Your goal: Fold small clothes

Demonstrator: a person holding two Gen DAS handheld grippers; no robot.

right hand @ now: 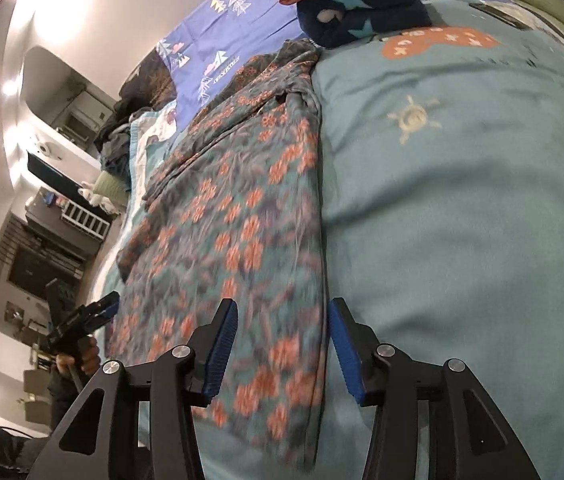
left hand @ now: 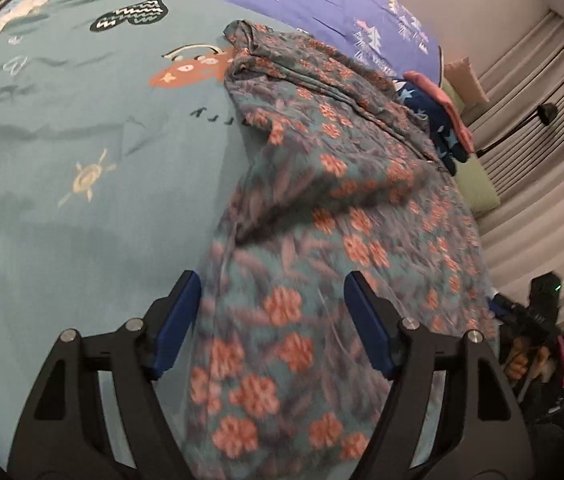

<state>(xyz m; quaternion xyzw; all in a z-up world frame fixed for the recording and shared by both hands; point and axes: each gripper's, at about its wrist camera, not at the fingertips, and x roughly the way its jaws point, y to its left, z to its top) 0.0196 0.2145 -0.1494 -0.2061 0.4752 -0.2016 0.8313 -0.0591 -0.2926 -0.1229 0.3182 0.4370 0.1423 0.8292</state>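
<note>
Currently:
garment: flowered garment [left hand: 321,216] flat on bed [left hand: 62,152], partly folded
left hand-held gripper [left hand: 272,320]: spread, empty
right hand-held gripper [right hand: 282,344]: spread, empty, over garment's near edge
risk: pinching one layer only, fold slumps

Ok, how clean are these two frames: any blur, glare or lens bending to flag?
Left wrist view: the floral garment smears near the left gripper, while the far bedsheet prints stay sharp; curtain folds bow at the right rim. Right wrist view: the same motion blur on the cloth near the right gripper, blown-out ceiling lights top left, and strong fisheye curving of the room.
</note>
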